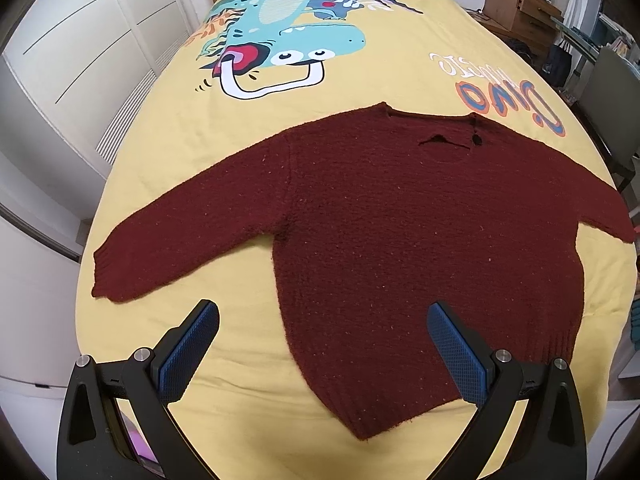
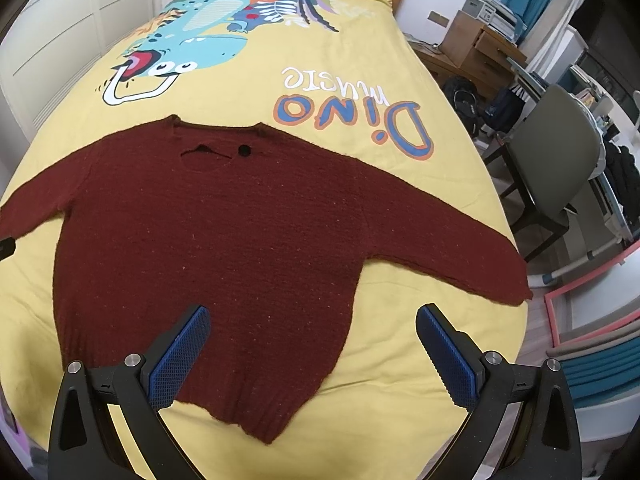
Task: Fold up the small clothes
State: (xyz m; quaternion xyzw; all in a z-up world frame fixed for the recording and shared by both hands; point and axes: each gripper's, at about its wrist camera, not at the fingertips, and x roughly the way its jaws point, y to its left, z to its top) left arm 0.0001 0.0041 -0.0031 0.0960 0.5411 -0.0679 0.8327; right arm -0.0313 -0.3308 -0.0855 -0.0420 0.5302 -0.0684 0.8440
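Note:
A small dark red knitted sweater [image 1: 400, 232] lies flat on the yellow bedspread [image 1: 224, 312], neck away from me, both sleeves spread out sideways. It also shows in the right wrist view [image 2: 224, 240]. My left gripper [image 1: 324, 320] is open and empty, hovering above the sweater's lower left hem. My right gripper [image 2: 312, 324] is open and empty, above the sweater's lower right hem. A small black button [image 2: 244, 150] sits by the neck opening.
The bedspread has a dinosaur print [image 1: 280, 40] and "Dino music" lettering [image 2: 356, 120] beyond the sweater. White wardrobe doors [image 1: 80, 52] stand left of the bed. A grey chair [image 2: 560, 164], desk and wooden drawers [image 2: 476, 52] stand to the right.

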